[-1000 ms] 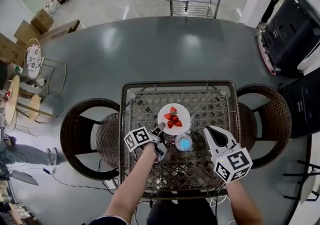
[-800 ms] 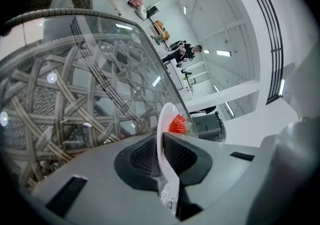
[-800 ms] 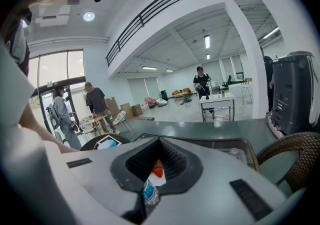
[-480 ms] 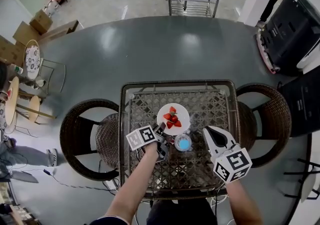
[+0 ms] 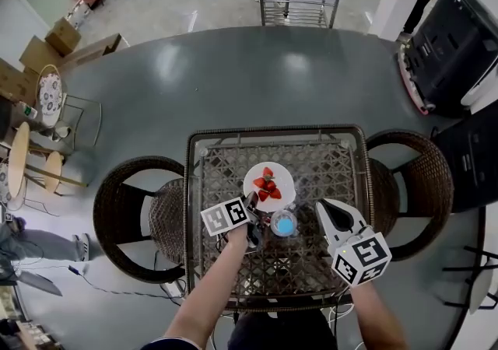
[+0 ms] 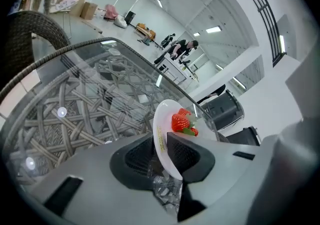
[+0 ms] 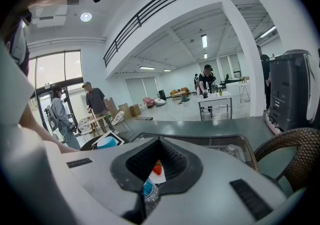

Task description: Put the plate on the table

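- Where the left gripper (image 6: 161,144) meets the plate (image 6: 165,119), its jaws are closed on the near rim, one pad on each face of the white china.
- In the head view this left gripper (image 5: 250,206) holds the plate (image 5: 282,175) at the edge nearest the person.
- Cut strawberries (image 6: 183,121) lie on the plate, just past the jaws.
- The plate sits over the middle of the glass-topped wicker table (image 5: 226,146); whether it rests on the glass or hangs just above it cannot be told.
- The right gripper (image 7: 156,163) has its jaws a narrow way apart and grips nothing; the strawberries and a bottle (image 7: 148,190) show through the gap, beyond it.
- From above, the right gripper (image 5: 325,211) lies over the table to the right of the blue-capped bottle (image 5: 285,223) and apart from it.
- The bottle stands just beside the plate's near edge, between the two grippers.
- A wicker chair (image 5: 124,212) stands at each side of the table.
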Tool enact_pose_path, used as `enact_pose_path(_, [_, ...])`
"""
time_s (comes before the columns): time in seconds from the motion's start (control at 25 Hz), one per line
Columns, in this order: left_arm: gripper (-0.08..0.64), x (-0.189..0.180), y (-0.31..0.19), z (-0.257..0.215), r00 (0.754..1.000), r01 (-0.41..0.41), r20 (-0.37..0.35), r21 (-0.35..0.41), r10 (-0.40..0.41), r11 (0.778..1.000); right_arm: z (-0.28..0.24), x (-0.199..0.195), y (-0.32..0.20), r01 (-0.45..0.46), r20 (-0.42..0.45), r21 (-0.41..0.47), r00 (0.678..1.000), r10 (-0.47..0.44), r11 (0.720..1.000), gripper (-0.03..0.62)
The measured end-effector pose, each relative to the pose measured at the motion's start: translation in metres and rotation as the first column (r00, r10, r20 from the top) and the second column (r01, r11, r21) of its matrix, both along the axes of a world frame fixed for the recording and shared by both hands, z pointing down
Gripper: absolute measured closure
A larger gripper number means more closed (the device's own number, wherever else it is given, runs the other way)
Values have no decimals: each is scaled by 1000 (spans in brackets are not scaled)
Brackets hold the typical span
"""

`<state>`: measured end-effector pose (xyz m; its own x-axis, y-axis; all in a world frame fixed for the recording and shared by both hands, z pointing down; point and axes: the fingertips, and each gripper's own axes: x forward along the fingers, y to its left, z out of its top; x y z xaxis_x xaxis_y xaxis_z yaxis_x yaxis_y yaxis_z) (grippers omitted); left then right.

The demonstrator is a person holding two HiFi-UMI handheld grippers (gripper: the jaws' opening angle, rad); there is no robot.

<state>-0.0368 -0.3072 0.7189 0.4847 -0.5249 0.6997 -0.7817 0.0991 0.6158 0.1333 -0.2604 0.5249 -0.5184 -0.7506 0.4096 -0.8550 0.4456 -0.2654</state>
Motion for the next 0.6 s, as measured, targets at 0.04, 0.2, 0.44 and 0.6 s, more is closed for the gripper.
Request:
enact_pose_path(0.04, [488, 0, 0, 0, 1000, -11, 9, 1, 11, 1000, 0, 0, 0, 0, 1, 0, 1000, 0, 1000, 588])
enact_pose_path(0.2, [477, 1, 1, 1, 997, -59, 59, 4, 58, 998, 0, -1, -2, 0, 4, 2, 1000, 0, 1000, 588])
enact_pose_path(0.44, [456, 1, 0, -1, 978, -139, 163, 24, 133, 990, -1, 0, -2, -4, 5, 2, 1000, 4, 1000, 588])
enact_pose_path(0.6, [453, 1, 1, -1, 963, -181, 208, 28, 171, 983, -1, 0, -1, -8, 7, -1, 1000, 8, 1000, 588])
